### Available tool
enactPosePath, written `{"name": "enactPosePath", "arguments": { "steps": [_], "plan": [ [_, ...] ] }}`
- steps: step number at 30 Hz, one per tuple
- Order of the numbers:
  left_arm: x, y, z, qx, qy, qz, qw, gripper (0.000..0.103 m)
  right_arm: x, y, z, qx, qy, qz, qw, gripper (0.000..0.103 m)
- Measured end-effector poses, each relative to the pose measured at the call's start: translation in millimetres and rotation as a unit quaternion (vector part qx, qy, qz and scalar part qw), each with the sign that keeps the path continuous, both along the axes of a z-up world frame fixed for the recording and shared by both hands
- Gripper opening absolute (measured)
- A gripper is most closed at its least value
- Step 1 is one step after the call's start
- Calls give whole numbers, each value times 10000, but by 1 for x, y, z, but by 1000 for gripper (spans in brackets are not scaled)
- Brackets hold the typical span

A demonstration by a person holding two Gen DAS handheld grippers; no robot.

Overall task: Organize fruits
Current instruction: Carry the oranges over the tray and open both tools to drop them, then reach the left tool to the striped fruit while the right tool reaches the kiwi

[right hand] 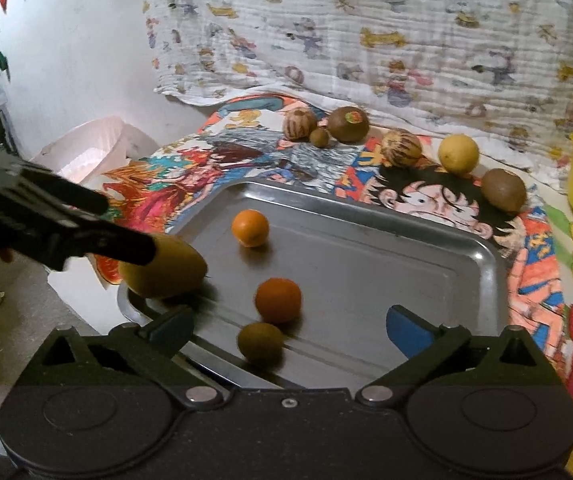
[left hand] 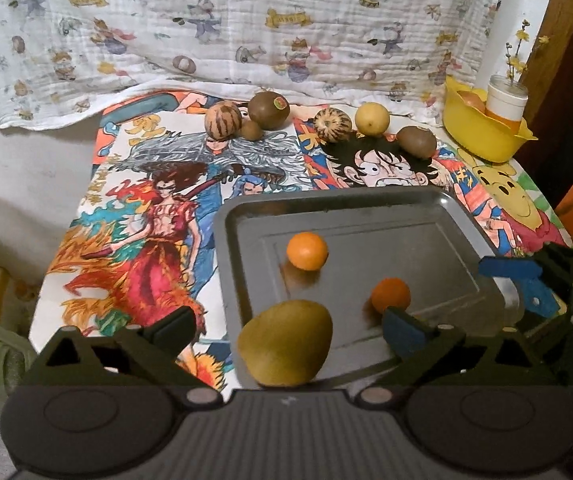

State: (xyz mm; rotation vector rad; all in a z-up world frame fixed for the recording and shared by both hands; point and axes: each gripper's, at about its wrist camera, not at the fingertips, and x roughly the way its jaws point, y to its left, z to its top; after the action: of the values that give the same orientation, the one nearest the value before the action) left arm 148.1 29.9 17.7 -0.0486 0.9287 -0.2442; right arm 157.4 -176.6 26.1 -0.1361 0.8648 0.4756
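From the left wrist view, my left tool (left hand: 288,326) tilts steeply down over the near left corner of the metal tray (left hand: 458,216), its jaws spread wide and gripping nothing. A large yellow-green fruit (left hand: 285,343) lies between the fingers on the tray's near rim, long axis running roughly left to right. Farther in, two oranges (left hand: 307,251) (left hand: 390,295) sit apart on the tray floor. At the right edge the right tool (left hand: 524,286) shows its blue pads, spread apart. Beyond the tray, on the cartoon-printed table (left hand: 134,184), a row of kiwis, striped fruits and a lemon (left hand: 372,119) lines the far side.

From the right wrist view, my right tool (right hand: 288,330) also points down at the tray's near edge, jaws wide and empty. A small kiwi (right hand: 260,343) rests between the fingers, blurred, so I can't be sure of its axis. The large fruit lies left, narrow end pointing right, partly hidden by the left tool.
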Motion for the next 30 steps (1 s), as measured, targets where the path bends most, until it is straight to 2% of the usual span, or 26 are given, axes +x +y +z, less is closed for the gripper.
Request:
{"name": "enactPosePath", "arguments": {
  "steps": [9,14,23,30],
  "plan": [
    [-8,0,-2,439,223,-272,9984,102,13,-23,5,-410,-196,-364,9983,102],
    [-2,4,0,494,295,-291,9979,102,31,-29,8,-555,-337,-492,9967,102],
    [35,18,4,609,333,-90,9975,102,71,-24,17,-797,-721,-356,9936,102],
    [74,28,2,547,335,96,9979,102,105,-16,21,-618,-817,-273,9944,102]
  ]
}}
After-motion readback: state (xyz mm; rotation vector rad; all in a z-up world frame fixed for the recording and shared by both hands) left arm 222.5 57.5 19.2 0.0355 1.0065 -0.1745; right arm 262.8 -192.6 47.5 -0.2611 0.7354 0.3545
